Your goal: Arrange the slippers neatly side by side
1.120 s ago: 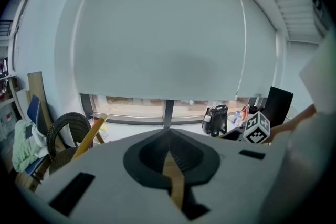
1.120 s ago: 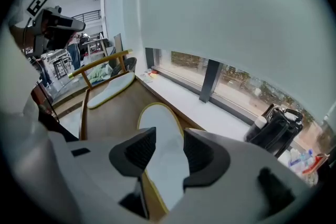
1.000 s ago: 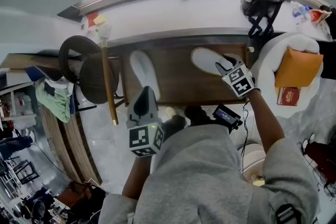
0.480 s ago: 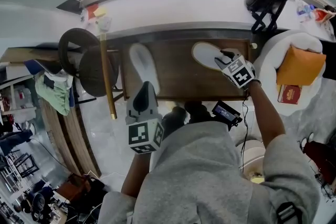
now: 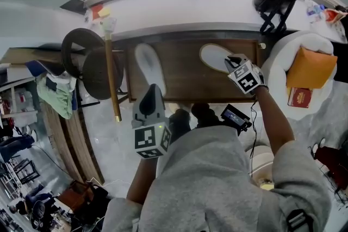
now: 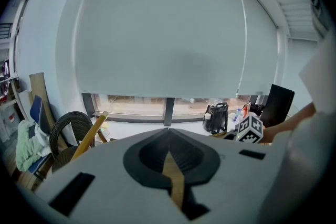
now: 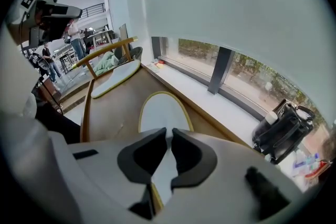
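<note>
So the right arm is reaching out over the low wooden table (image 5: pixel 185 81). The bare forearm comes out of a grey sleeve and runs up to the right gripper (image 5: pixel 232 61), which tips steeply down at the right slipper (image 5: pixel 213 56). In the right gripper view its jaws have just been closing. Now they're nearly together on the near edge of that slipper (image 7: pixel 160 113), and the yellow trim runs right into the narrow gap between them. Looks to me like it's pinching the rim.

The left arm is tucked in much closer to the body, elbow bent. The left gripper (image 5: pixel 153 88) hangs above the near edge of the table, angled only gently downward. Its nose points toward the left slipper (image 5: pixel 148 65) but it's clearly apart from it. In the left gripper view the jaws meet at the tip (image 6: pixel 169 130) with nothing held, just a strip of brown showing through the slot behind them.

Both slippers are white and flat on the tabletop, well apart. The left slipper runs roughly away from the person, and the right slipper lies at a slant nearer the table's right end. So they're not side by side, and not parallel either. From the right gripper view you can see the left slipper (image 7: pixel 115 75) way over by the far end of the table.

Other stuff around: a dark wicker chair (image 5: pixel 87 65) off the table's left end, and a black bag (image 5: pixel 274 0) on the white window sill (image 5: pixel 179 11) behind.
</note>
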